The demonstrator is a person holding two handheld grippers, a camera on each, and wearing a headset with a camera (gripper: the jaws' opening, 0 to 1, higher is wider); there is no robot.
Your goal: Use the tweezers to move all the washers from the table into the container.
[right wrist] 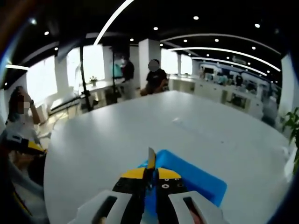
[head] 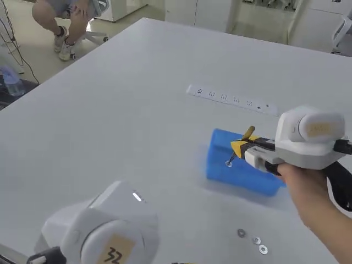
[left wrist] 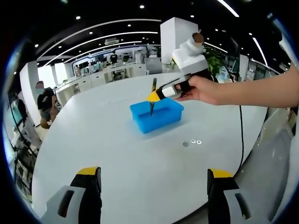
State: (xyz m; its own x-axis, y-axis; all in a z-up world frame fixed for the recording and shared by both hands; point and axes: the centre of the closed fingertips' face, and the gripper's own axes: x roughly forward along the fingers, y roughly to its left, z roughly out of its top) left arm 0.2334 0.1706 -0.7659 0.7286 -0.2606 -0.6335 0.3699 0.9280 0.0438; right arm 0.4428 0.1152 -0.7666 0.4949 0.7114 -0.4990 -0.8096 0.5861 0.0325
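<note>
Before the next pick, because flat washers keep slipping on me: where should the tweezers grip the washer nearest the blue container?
Probably across its ring, one tip in the hole, one outside, from straight above on the container side: the washer lies flat on the table, with the other two washers beyond it.

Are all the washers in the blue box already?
No, three washers lie on the table, outside the blue box.
</note>
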